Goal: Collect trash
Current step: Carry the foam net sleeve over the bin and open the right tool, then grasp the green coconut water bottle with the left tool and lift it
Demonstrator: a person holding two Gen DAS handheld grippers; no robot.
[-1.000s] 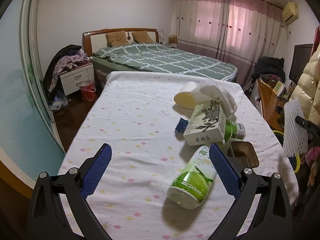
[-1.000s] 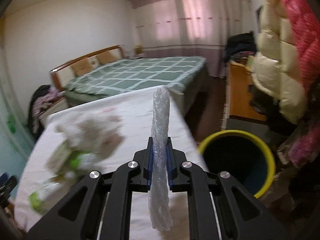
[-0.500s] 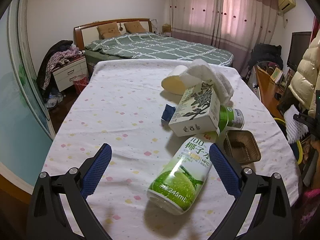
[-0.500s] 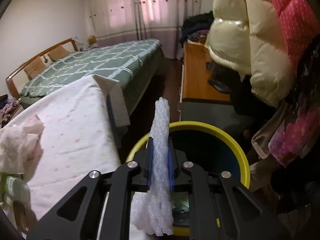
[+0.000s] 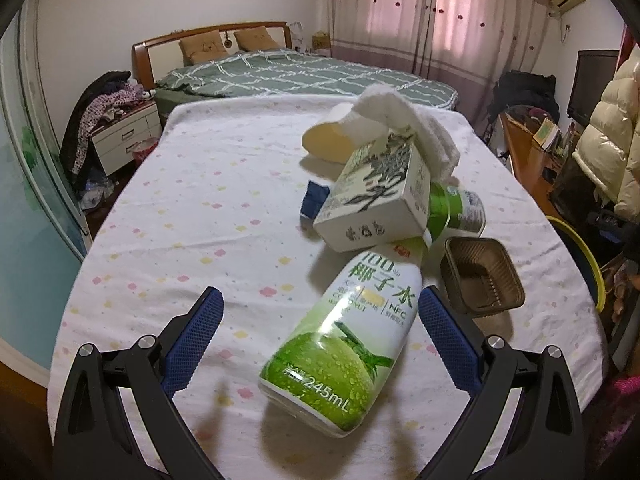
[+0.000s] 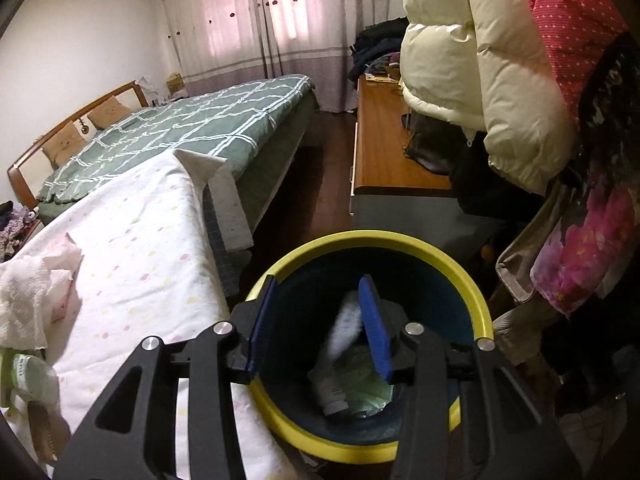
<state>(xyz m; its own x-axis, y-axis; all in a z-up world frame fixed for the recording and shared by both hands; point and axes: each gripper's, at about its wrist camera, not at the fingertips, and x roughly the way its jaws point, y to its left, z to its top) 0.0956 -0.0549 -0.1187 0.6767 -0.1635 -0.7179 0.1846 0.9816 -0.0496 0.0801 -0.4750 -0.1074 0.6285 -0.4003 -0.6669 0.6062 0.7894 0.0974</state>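
Observation:
My left gripper point(image 5: 320, 316) is open and hovers over the table, its fingers on either side of a green coconut-water bottle point(image 5: 344, 336) lying on its side. Behind it lie a white carton point(image 5: 376, 204), a green can point(image 5: 456, 208), a brown plastic tray point(image 5: 480, 280), a paper roll point(image 5: 328, 144) and a white towel point(image 5: 408, 124). My right gripper point(image 6: 320, 312) is open and empty above a yellow-rimmed blue bin point(image 6: 400, 240). A white foam wrap point(image 6: 344, 328) is falling inside the bin, onto other trash.
The table wears a white dotted cloth point(image 5: 208, 200). A bed point(image 5: 304, 76) stands behind it. A wooden desk point(image 6: 384, 152) and hanging coats point(image 6: 480, 80) crowd the bin's right side. The bin's rim point(image 5: 580, 256) shows at the table's right edge.
My right gripper swung from the table to over the bin, opened and let go of the foam wrap. My left gripper moved closer to the green bottle.

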